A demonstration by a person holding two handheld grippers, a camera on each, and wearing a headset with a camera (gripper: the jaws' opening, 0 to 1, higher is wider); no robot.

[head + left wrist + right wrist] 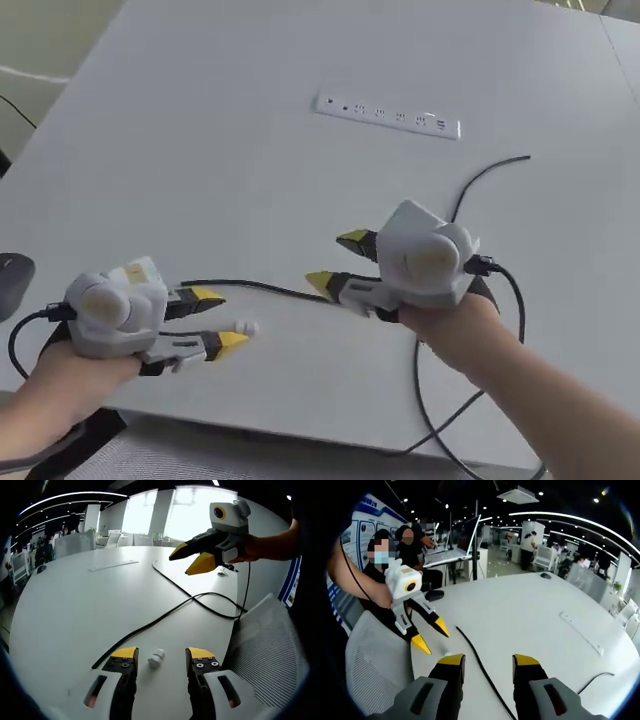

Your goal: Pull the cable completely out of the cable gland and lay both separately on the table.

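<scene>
The small white cable gland (243, 327) lies on the white table (250, 180), apart from the black cable (260, 288). My left gripper (219, 319) is open, its yellow tips on either side of the gland (156, 658) and just short of it. The cable's free end (97, 664) rests left of that gripper's left jaw. My right gripper (337, 261) hovers open over the middle of the cable (480, 667), holding nothing. Seen from the left gripper view, the right gripper (196, 561) hangs above the table. The left gripper (432, 637) points down at the table's near edge.
A white power strip (388, 115) lies further back on the table. A dark mouse (12, 280) sits at the left edge. A mesh chair (265, 645) stands close to the table's front edge. People sit by a laptop (452, 550) beyond the table.
</scene>
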